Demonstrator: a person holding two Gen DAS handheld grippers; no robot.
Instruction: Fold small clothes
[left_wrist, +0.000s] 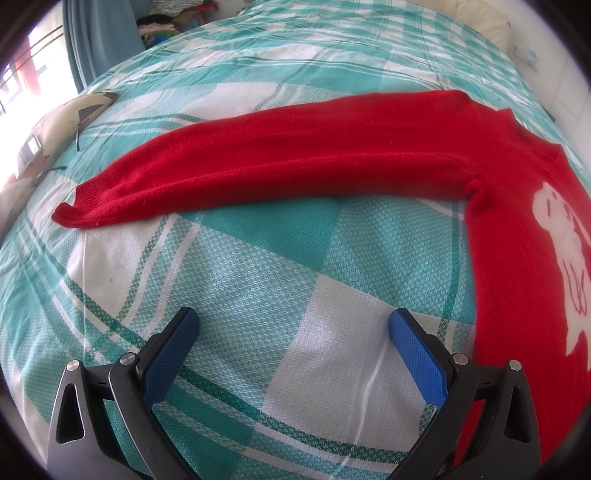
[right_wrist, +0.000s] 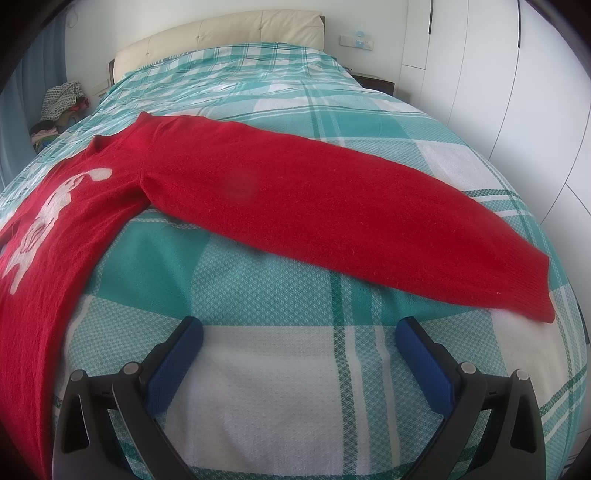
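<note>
A red knit sweater with a white figure on its chest lies flat on the bed. In the left wrist view one sleeve (left_wrist: 280, 162) stretches out to the left, its cuff (left_wrist: 74, 210) at the far left, and the body (left_wrist: 524, 258) runs down the right edge. In the right wrist view the other sleeve (right_wrist: 332, 210) stretches right to its cuff (right_wrist: 532, 295), with the body (right_wrist: 48, 236) at the left. My left gripper (left_wrist: 293, 325) is open and empty above bare bedspread below its sleeve. My right gripper (right_wrist: 299, 332) is open and empty below its sleeve.
The bed wears a teal and white plaid bedspread (right_wrist: 280, 387). A cream headboard (right_wrist: 229, 37) stands at the far end. A pile of clothes (right_wrist: 62, 107) sits beside the bed. White wardrobe doors (right_wrist: 517, 92) are at the right. A window and blue curtain (left_wrist: 99, 40) are at the left.
</note>
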